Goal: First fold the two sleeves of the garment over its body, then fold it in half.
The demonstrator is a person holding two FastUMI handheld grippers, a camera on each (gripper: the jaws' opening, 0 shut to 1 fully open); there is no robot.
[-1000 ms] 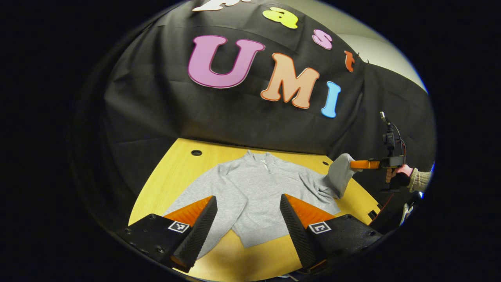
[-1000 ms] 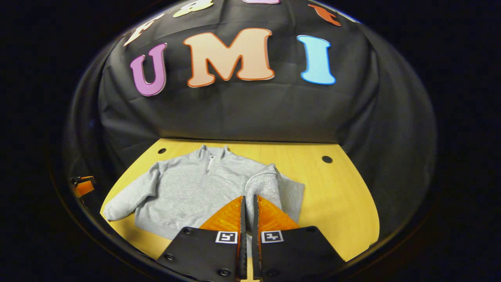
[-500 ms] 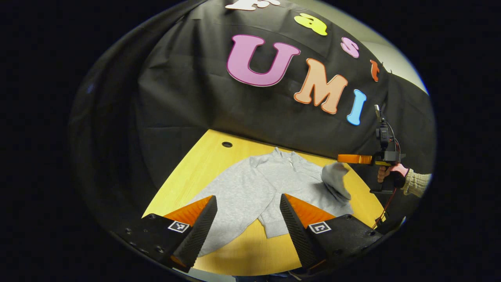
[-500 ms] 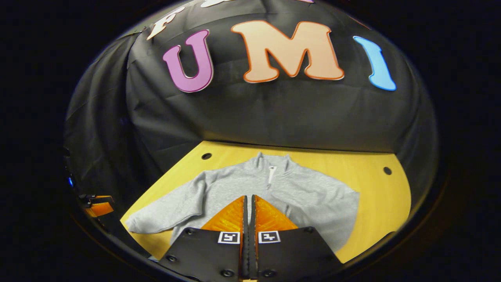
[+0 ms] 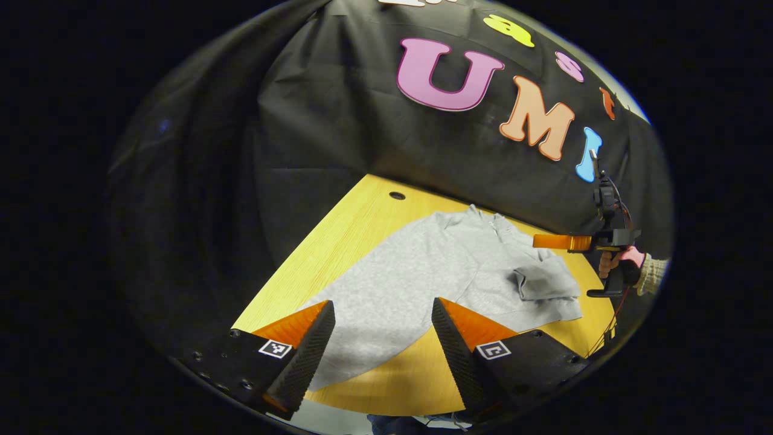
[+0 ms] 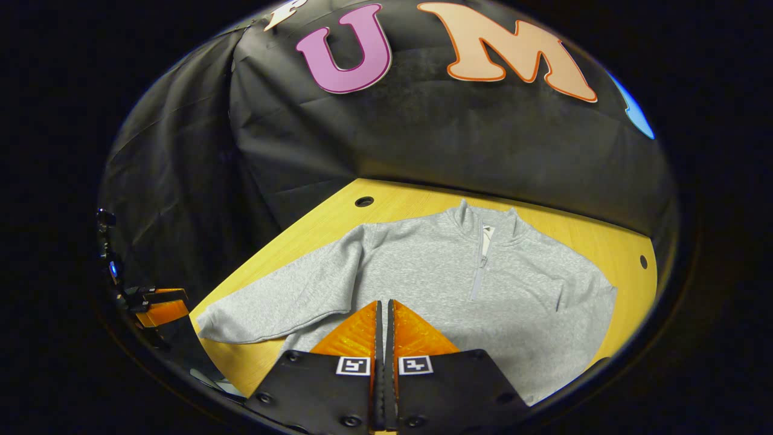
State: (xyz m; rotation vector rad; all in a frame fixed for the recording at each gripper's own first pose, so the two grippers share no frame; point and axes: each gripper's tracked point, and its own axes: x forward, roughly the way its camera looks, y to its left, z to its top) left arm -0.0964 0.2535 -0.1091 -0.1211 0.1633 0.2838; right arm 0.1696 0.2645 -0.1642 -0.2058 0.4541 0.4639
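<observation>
Sweatshirt [image 6: 459,284] lies flat on the yellow table [image 5: 338,241], collar toward the booth wall. Its right sleeve [image 5: 543,281], held up beside the body a second ago, now lies dropped across the chest, so one sleeve fold looks done. The left sleeve [image 6: 272,308] is still spread out. The right gripper [image 6: 383,320] is pressed closed and holds nothing. The left gripper [image 5: 383,338] hangs wide open above the left sleeve, touching nothing.

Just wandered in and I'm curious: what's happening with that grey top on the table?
A person is folding a grey sweatshirt on a yellow table with two hand-held grippers. One sleeve already lies folded over the body. The right gripper, shut and holding nothing, hovers above it. The left gripper is open above the other sleeve, which lies spread out.
</observation>
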